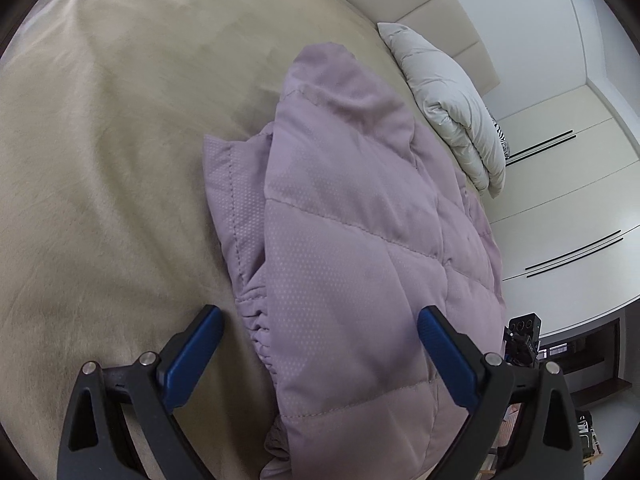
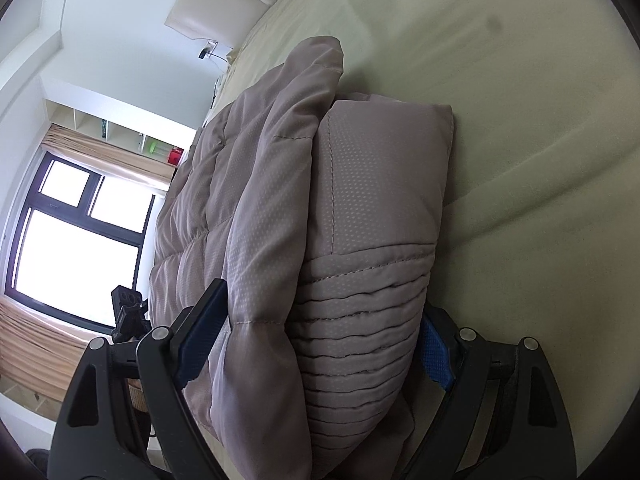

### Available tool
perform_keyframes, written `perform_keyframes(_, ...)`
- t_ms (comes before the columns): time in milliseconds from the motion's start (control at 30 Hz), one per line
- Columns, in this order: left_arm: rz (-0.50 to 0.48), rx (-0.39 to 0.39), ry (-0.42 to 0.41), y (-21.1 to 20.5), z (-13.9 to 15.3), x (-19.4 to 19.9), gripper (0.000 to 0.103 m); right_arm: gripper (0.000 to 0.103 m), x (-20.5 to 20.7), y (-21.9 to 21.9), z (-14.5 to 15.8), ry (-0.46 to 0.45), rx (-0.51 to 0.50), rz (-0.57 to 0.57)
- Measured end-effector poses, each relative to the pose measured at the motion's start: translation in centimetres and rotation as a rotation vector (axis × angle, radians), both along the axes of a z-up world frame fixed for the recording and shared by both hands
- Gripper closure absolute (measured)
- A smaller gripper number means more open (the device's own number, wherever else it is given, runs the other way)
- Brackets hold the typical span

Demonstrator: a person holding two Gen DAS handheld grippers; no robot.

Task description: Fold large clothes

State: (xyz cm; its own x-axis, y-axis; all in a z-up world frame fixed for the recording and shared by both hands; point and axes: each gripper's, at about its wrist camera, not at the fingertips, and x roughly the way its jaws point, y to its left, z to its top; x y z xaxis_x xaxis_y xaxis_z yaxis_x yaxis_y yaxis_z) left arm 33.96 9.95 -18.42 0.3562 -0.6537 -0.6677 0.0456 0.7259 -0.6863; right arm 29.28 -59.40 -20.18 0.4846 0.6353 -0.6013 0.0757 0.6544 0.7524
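A mauve quilted puffer jacket (image 1: 360, 232) lies folded in a thick bundle on the beige bed (image 1: 120, 160). My left gripper (image 1: 320, 344) is open, its blue pads (image 1: 192, 356) standing wide on either side of the jacket's near end with an elastic hem between them. In the right wrist view the same jacket (image 2: 320, 240) fills the middle. My right gripper (image 2: 324, 332) is wide open around the folded stack, its pads (image 2: 200, 332) close against the ribbed cuff and the outer layer. I cannot tell whether the pads press the cloth.
A folded white duvet (image 1: 452, 104) lies at the head of the bed by a padded headboard (image 1: 420, 12). White wardrobe doors (image 1: 580, 200) stand to the right. A window (image 2: 72, 240) with tan curtains and a shelf are left in the right wrist view.
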Motion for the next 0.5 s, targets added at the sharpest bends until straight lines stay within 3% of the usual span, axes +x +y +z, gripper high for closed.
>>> perform_keyframes(200,-0.022,-0.02,0.022,-0.1,-0.3,0.7,0.005,0.018,0.9,0.0,-0.4,0.01,0.015,0.028)
perform_keyframes(267,-0.022,-0.057,0.037,-0.1,-0.6,1.3,0.016,0.018,1.4,-0.1,-0.4,0.011,0.02,0.038)
perform_keyframes(500,-0.046,-0.087,0.077,-1.5,-1.4,2.9,0.029,0.018,5.4,2.7,-0.9,0.031,-0.015,0.145)
